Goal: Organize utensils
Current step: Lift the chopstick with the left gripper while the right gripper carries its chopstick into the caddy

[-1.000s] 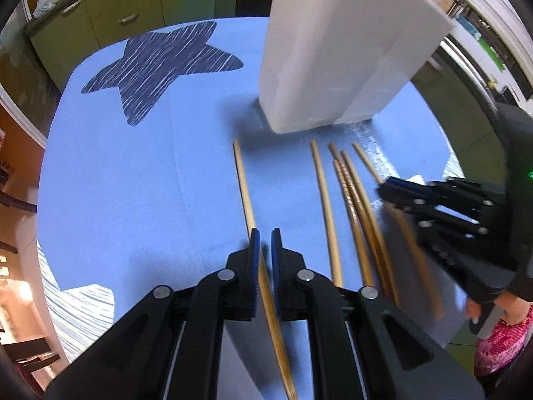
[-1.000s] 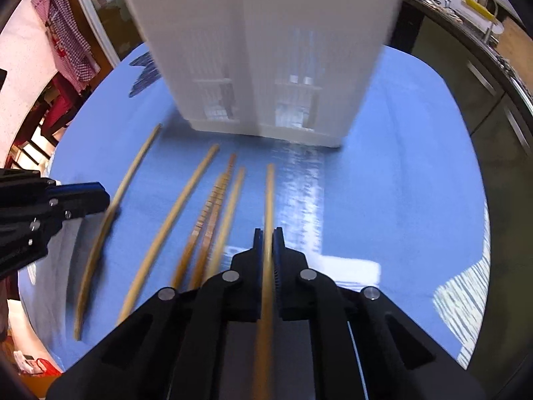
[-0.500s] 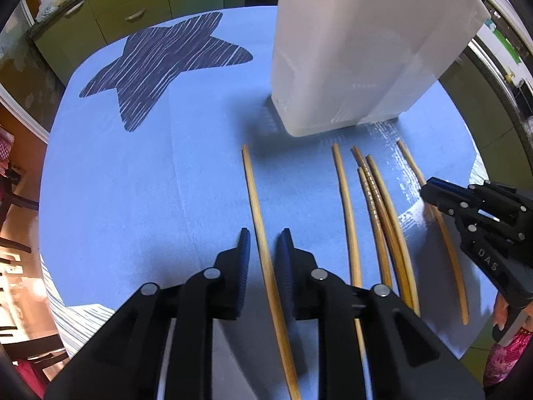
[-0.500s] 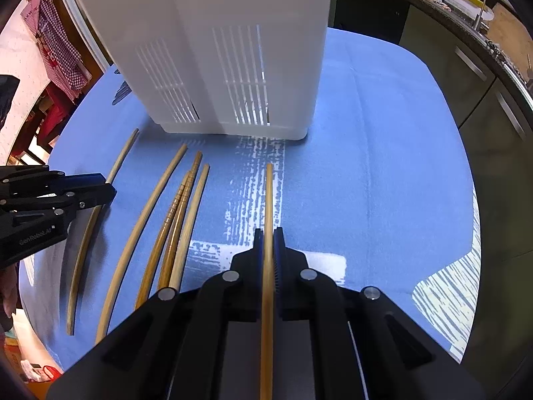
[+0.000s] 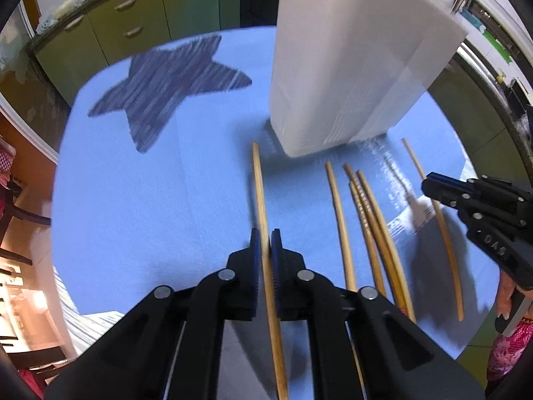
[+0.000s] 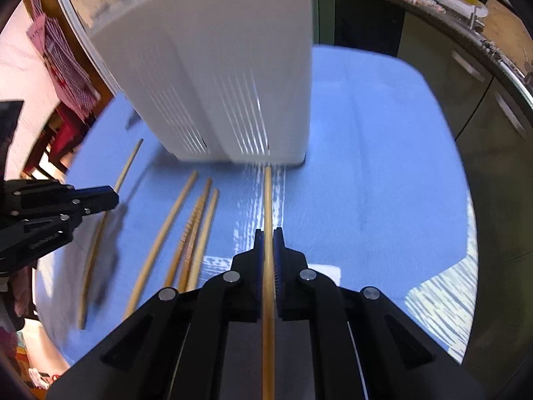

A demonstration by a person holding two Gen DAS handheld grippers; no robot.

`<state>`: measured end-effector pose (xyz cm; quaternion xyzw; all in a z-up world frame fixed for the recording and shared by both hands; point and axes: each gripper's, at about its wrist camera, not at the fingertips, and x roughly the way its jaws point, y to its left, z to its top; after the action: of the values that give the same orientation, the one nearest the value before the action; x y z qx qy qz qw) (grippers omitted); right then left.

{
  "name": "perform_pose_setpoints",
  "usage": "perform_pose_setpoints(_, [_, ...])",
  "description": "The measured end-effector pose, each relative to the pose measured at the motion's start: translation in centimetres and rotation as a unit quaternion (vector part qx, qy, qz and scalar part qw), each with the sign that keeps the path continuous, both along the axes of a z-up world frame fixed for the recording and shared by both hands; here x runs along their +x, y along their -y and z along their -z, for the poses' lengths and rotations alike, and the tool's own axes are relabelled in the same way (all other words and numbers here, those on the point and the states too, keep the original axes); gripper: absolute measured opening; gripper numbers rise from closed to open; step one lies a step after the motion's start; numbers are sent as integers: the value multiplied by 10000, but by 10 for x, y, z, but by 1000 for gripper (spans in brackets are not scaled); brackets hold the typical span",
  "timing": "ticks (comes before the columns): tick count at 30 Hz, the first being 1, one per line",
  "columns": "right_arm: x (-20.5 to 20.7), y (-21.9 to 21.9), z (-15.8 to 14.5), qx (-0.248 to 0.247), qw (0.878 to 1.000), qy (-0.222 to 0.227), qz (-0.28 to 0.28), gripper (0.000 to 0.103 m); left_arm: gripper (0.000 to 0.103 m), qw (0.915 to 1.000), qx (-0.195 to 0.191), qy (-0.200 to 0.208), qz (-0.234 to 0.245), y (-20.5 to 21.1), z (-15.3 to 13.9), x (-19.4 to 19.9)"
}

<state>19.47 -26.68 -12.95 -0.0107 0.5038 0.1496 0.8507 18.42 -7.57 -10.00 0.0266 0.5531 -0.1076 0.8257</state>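
the blue tablecloth with its dark star fills both views, and the tall white utensil holder stands at its far side. four loose chopsticks lie on the cloth before it. the left gripper is clamped on the leftmost chopstick; the right gripper is clamped on the rightmost chopstick, whose tip nearly reaches the holder's base. to do this well, i'd raise each stick clear of the cloth, tip it upright (tips over the rim first), then release. lettering on each gripper's side is too blurred to read.
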Motion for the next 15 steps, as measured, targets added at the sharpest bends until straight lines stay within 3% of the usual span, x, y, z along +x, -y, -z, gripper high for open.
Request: perform_pose_setpoints(15, [-80, 48, -122, 656, 9886, 1352, 64, 6, 6, 9953, -346, 884, 213, -10, -92, -43])
